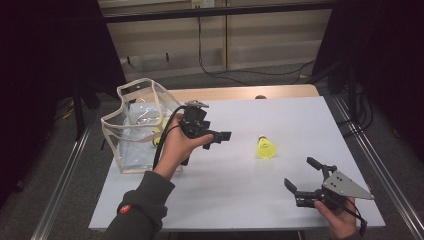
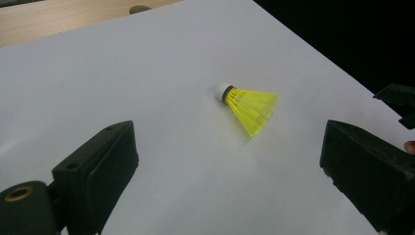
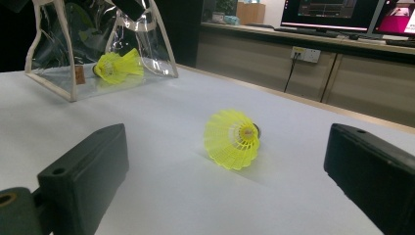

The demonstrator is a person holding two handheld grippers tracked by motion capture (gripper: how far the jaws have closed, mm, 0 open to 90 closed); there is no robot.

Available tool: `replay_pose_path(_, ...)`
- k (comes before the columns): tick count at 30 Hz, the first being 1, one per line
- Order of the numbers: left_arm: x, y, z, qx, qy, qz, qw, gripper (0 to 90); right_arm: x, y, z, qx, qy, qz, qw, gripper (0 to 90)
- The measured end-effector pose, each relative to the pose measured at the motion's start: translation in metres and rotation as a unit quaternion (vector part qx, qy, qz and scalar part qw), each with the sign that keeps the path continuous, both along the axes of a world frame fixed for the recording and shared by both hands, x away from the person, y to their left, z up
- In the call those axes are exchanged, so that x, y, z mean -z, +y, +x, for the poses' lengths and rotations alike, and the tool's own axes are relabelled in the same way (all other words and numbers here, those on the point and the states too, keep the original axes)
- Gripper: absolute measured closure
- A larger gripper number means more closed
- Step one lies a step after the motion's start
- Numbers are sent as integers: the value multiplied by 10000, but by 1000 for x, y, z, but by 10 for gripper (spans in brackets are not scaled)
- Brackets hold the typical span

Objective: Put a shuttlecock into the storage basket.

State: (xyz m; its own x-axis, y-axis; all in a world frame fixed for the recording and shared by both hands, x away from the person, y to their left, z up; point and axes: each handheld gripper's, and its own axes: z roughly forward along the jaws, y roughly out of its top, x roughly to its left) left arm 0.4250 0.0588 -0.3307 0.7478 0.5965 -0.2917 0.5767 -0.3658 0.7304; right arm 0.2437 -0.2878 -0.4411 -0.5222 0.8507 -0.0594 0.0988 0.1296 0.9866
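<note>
A yellow shuttlecock (image 1: pixel 265 148) lies on its side on the white table (image 1: pixel 235 195), right of centre. In the left gripper view the shuttlecock (image 2: pixel 249 105) rests ahead of the jaws, cork end away. My left gripper (image 1: pixel 217 140) hovers left of it, beside the bag, open with nothing between its jaws (image 2: pixel 230 142). My right gripper (image 1: pixel 299 171) sits low near the front right edge, open and empty, pointing at the shuttlecock (image 3: pixel 232 138). A clear plastic bag (image 1: pixel 112 137) with cream trim stands at the left and holds another yellow shuttlecock (image 3: pixel 117 66).
A bare wooden strip (image 1: pixel 240 93) runs along the table's far edge. Cables and dark stands lie on the floor beyond. Monitors (image 3: pixel 333 12) stand on a counter behind the table. Bare white surface spreads between both grippers and the shuttlecock.
</note>
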Motion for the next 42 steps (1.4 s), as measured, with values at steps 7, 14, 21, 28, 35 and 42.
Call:
replay_pose_path(7,7,-4,-1,33,-10,18,10000,55,0,0,0,-6,0,2,10000,27)
replay_pose_path(14,15,-9,-1,60,4,37,10000,30,0,0,0,-4,-5,3,10000,27)
replay_pose_path(21,22,-16,-3,109,46,6,9999,24,0,0,0,-3,-2,2,10000,27)
replay_pose_path(28,29,-23,-5,187,9,83,9998,23,0,0,0,-2,3,6,10000,27)
replay_pose_path(35,36,-30,-7,219,18,92,9997,30,0,0,0,2,6,-3,10000,27)
replay_pose_path(42,42,-37,-8,251,19,109,9996,38,0,0,0,-6,-1,-10,10000,27)
